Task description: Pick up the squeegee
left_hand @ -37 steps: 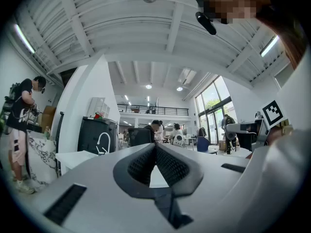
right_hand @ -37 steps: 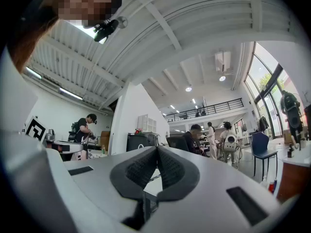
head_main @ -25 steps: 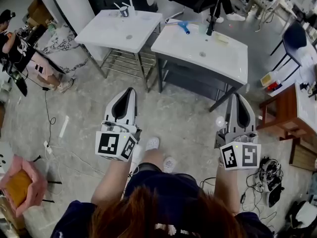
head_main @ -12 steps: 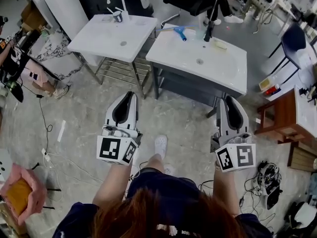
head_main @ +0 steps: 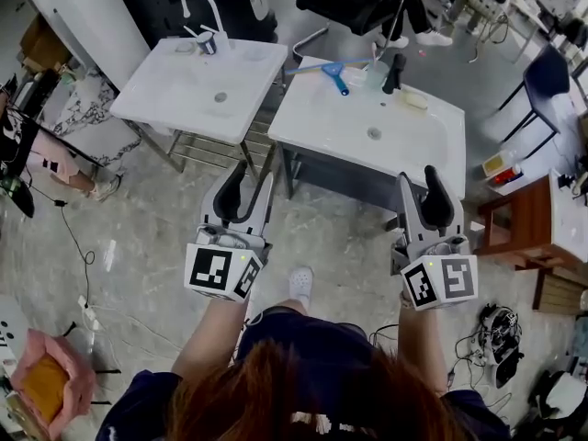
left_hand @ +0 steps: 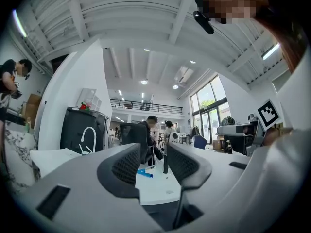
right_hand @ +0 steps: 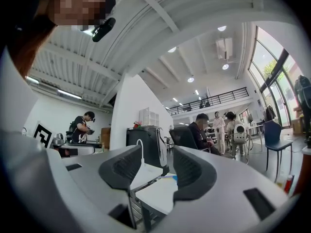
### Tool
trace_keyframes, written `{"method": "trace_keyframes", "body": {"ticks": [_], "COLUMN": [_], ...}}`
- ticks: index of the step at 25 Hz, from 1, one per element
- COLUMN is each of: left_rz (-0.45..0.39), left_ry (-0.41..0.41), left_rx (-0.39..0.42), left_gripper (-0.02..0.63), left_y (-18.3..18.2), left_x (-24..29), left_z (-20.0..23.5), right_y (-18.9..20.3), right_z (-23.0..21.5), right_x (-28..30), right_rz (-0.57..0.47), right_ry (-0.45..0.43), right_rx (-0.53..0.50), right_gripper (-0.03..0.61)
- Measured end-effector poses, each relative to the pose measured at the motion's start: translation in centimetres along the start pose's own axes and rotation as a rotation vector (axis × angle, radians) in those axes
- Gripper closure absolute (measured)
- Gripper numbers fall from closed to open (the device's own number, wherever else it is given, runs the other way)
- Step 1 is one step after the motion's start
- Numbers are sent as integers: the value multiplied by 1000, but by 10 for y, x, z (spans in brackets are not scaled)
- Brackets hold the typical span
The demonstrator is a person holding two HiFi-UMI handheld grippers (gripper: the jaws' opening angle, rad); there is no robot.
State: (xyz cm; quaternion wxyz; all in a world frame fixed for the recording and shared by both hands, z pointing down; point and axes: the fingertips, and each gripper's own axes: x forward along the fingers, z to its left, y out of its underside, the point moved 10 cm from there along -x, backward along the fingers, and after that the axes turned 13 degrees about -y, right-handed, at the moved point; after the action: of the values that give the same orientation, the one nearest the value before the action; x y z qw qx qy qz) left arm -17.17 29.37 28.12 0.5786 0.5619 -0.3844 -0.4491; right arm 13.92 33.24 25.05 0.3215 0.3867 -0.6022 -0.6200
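The blue squeegee (head_main: 333, 72) lies at the back left of the right-hand white sink top (head_main: 322, 127). In the left gripper view the squeegee (left_hand: 145, 173) shows small and far off between the jaws. My left gripper (head_main: 248, 178) and right gripper (head_main: 418, 182) are held level over the floor, just short of the sinks' front edges and well apart from the squeegee. The jaws of both are opening, with nothing between them. Seen from its own camera, the left gripper (left_hand: 153, 161) frames the right sink; the right gripper (right_hand: 158, 168) frames both sinks' edges.
A second white sink (head_main: 161, 90) with a white faucet (head_main: 197, 12) stands to the left. A black faucet (head_main: 395, 70), a cup (head_main: 375, 76) and a yellow block (head_main: 415, 100) are by the squeegee. A wooden table (head_main: 533, 209) stands right. Cables lie on the floor.
Both grippers have moved forward toward the sinks, which now sit nearer in the head view. Both pairs of jaws, shut before, now stand apart.
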Motion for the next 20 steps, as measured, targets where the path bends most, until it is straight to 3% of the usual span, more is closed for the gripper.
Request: {"method": "trace_keyframes", "body": {"ticks": [9,20], "left_rz": [9,28], "left_ry": [30,-30], "left_rx": [4,-3], "left_gripper": [411,376], "left_y": [1,18], "left_x": [82,156], "left_z": [33,50], "right_y": [3,22], "right_z": [-26,-86], "right_x": [71,148], "right_rz": [-6,-22], "right_ry": [13,-53], "right_rx": [-4,12], "right_gripper": [314,299]}}
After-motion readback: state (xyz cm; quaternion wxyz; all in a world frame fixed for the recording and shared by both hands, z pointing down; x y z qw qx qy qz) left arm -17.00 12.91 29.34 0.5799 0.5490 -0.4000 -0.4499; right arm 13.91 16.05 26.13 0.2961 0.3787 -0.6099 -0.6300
